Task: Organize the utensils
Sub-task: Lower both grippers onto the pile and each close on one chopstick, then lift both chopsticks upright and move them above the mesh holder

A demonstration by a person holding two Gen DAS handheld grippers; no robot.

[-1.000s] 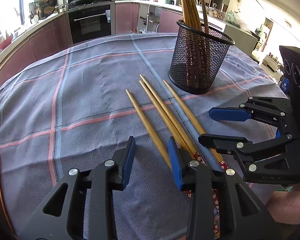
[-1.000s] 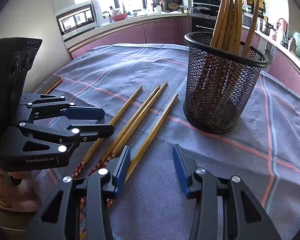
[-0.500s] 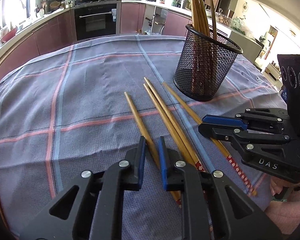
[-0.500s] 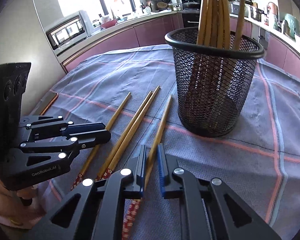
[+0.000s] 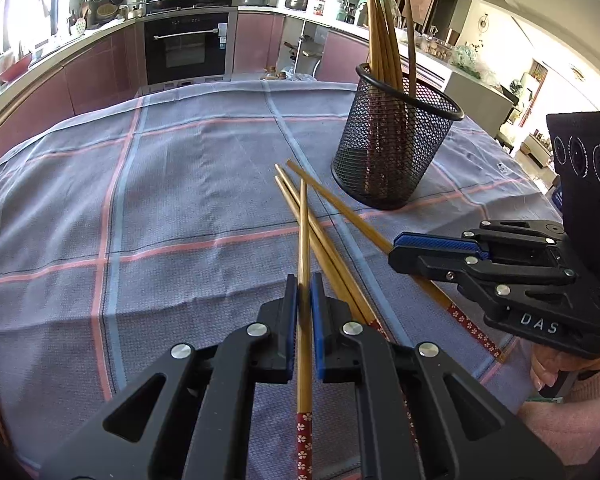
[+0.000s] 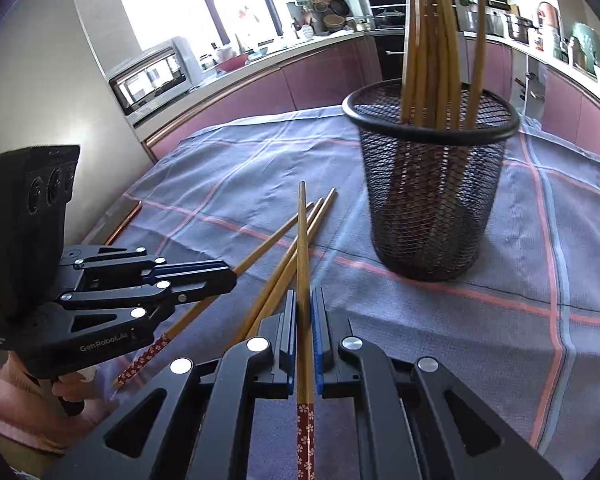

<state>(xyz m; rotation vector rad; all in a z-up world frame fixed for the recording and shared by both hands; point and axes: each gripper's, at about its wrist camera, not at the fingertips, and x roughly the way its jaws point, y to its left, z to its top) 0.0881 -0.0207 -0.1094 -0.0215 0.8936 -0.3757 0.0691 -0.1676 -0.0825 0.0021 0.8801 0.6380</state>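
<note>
Both tongs had just clamped shut: left tongs [image 5: 304, 308] clenched on one chopstick [image 5: 303, 240], right tongs [image 6: 305, 312] on another chopstick [image 6: 302, 240], each stick lifted at the tip and crossing the two loose chopsticks [image 5: 320, 236] left on the table [image 5: 180, 200] between the tongs. Pick looked done; mesh holder [image 5: 392, 148] stood ahead of both tongs, so next was probably dropping them in.

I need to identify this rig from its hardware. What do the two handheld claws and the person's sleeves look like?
Both are matte black plastic with silver rivets and blue ribbed pads. The left claw reads "GenRobot.AI"; the right claw reads "DAS". Each carries a black block with three round lenses. Pink knit sleeves show; no cables visible.
</note>
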